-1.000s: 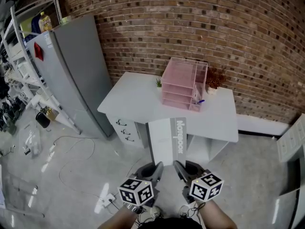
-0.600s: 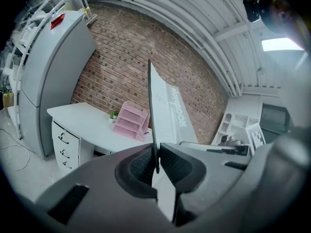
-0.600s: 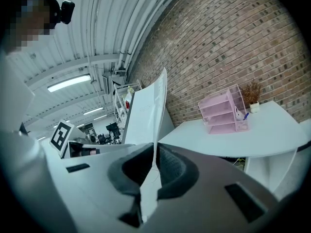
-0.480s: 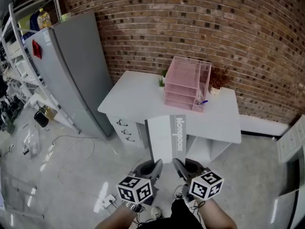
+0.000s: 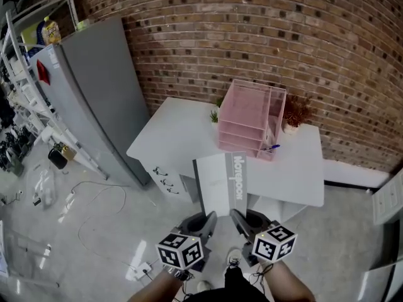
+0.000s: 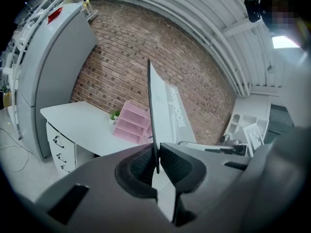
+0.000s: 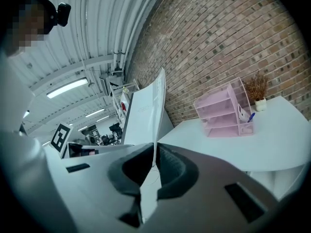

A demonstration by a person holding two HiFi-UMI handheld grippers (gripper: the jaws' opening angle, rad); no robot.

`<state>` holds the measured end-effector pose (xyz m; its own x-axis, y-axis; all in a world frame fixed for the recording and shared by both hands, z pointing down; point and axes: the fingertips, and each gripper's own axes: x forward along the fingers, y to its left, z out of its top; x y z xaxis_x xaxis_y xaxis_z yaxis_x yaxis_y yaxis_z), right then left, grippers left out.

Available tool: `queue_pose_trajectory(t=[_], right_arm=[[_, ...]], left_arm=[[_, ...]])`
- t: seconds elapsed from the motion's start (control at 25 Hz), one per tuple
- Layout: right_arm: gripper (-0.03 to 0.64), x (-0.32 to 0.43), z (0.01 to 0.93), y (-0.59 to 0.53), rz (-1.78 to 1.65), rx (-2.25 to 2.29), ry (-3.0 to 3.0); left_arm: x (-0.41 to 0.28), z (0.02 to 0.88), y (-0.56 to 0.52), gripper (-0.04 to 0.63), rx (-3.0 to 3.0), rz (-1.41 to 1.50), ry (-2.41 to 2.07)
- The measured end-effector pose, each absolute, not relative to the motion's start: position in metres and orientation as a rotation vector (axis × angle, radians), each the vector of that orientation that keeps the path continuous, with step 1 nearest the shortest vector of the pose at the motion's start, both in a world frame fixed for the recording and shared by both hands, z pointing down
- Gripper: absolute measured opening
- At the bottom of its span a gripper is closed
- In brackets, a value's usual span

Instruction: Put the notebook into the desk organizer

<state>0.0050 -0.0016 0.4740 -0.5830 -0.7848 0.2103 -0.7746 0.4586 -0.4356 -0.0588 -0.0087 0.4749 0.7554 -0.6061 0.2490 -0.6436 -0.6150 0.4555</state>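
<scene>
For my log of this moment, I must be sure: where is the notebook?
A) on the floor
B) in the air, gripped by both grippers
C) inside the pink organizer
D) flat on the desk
B: the left gripper and the right gripper each have jaws shut on the notebook, short of the desk and apart from the organizer.

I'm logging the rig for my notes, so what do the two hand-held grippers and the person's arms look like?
The left hand-held gripper and right hand-held gripper are dark grey, with rounded jaws lined by black ribbed pads. Each carries a white cube printed with black square markers. The forearms are bare; no sleeves show.
</scene>
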Motion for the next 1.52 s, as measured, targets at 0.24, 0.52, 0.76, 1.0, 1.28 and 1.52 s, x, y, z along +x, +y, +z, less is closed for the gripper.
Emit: queue_pose_trajectory(t=[0.24, 0.52, 0.76, 1.0, 1.28, 1.52], right_arm=[[0.017, 0.036, 0.48, -0.053, -0.812, -1.389, 2.671], [0.015, 0.067, 0.482, -0.102, -0.836, -1.357, 2.675], [0.015, 0.096, 0.474, -0.129, -0.819, -1.347, 2.665], [0.015, 0.118, 0.47, -0.146, -0.813, -1.363, 2.645], [0.015, 0.13, 0.474, -0.168, -0.831, -1.383, 2.607], [0.015, 0.129, 0.48, -0.197, -0.851, -1.428, 2.574]], left_arm=[[-0.028, 0.48, -0.059, 0.021, 2.397, 0.1, -0.966], [0.002, 0.481, -0.106, 0.021, 2.382, 0.097, -0.99], [0.031, 0.473, -0.133, 0.021, 2.393, 0.068, -0.993], [0.053, 0.468, -0.15, 0.021, 2.408, 0.068, -0.975], [0.064, 0.47, -0.172, 0.021, 2.416, 0.084, -0.948], [0.063, 0.477, -0.203, 0.021, 2.421, 0.104, -0.901]])
